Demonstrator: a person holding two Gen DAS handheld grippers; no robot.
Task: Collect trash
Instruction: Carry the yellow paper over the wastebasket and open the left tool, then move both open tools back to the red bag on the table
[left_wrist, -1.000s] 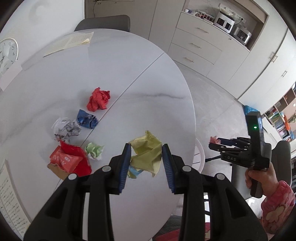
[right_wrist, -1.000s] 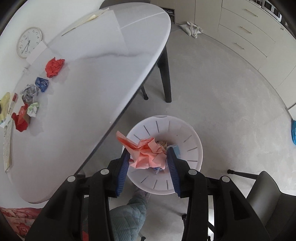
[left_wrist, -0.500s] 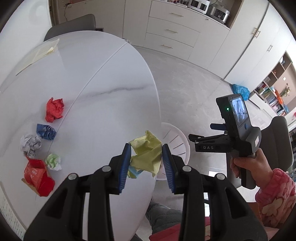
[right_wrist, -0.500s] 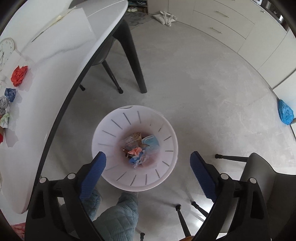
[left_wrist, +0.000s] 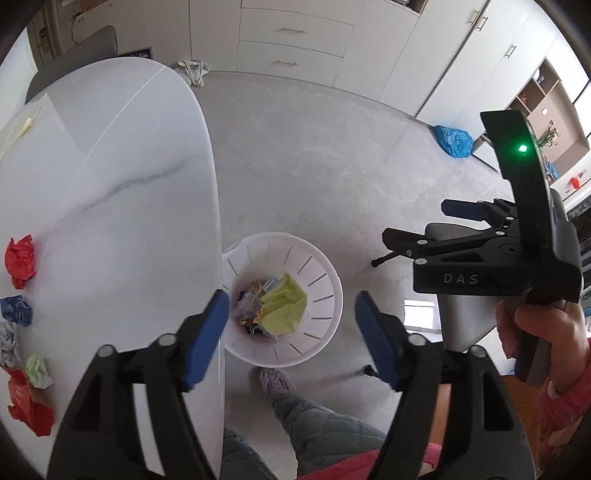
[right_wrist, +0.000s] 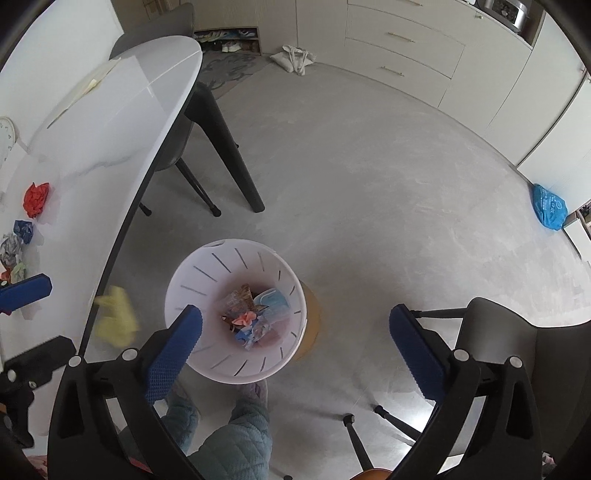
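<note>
The yellow-green wrapper (left_wrist: 283, 309) had dropped toward the bin (left_wrist: 325, 295) as the left claw (left_wrist: 288, 334) just opened wide, empty; the right claw (right_wrist: 295, 341) also gaped, empty.

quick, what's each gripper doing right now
left gripper: open, jaws just opened, yellow paper released over the bin.
right gripper: open, empty.

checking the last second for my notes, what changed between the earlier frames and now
The left gripper swung off the table to above the white bin; its jaws have just been opening, and the yellow paper has left them. The right gripper dropped its pink paper into the bin. The other scraps on the table stayed put.
</note>
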